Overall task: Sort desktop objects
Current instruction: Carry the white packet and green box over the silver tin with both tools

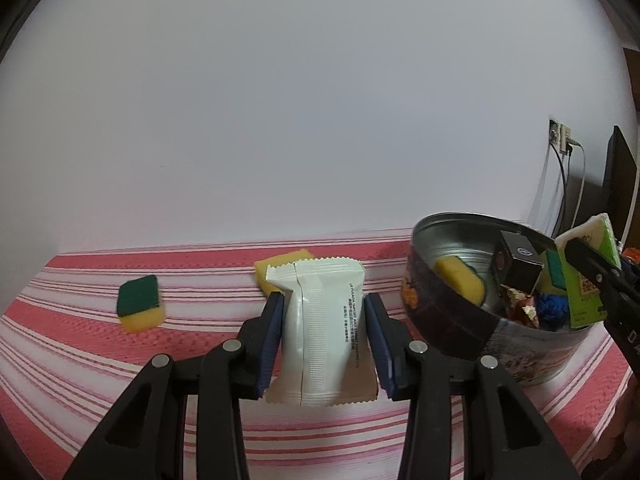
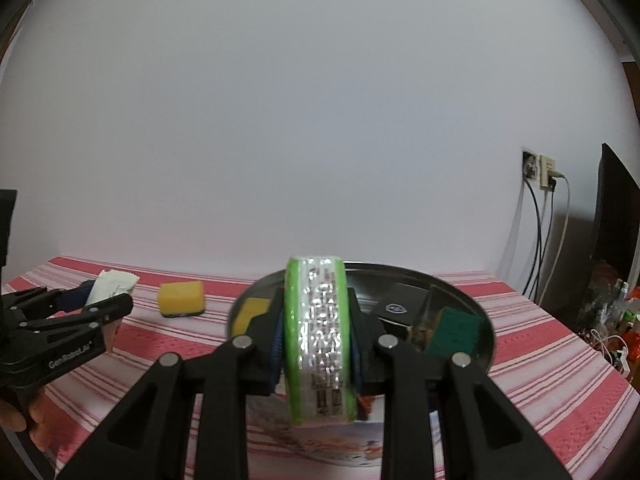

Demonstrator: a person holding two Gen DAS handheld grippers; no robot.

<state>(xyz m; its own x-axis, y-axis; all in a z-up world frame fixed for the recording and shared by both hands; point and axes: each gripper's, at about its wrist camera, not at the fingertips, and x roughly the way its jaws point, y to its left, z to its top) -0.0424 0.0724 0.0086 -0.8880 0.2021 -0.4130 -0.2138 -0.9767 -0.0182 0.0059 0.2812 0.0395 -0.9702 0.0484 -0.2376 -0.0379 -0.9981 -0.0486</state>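
My left gripper (image 1: 324,300) is shut on a white snack packet (image 1: 322,332) and holds it above the red striped tablecloth (image 1: 80,344), left of the round metal tin (image 1: 452,320). My right gripper (image 2: 316,320) is shut on a green-and-white packet (image 2: 320,340) held over the tin (image 2: 480,320); it also shows in the left wrist view (image 1: 588,276). The tin holds a yellow sponge (image 1: 460,282), a black box (image 1: 518,266), a green-topped sponge (image 2: 454,332) and a blue item (image 1: 554,306).
A green-topped yellow sponge (image 1: 140,308) lies on the cloth at left. Another yellow sponge (image 2: 181,298) lies behind the white packet. A wall socket with cables (image 2: 540,172) and a dark monitor (image 2: 616,216) stand at right, with clutter (image 2: 616,320) beyond the table's edge.
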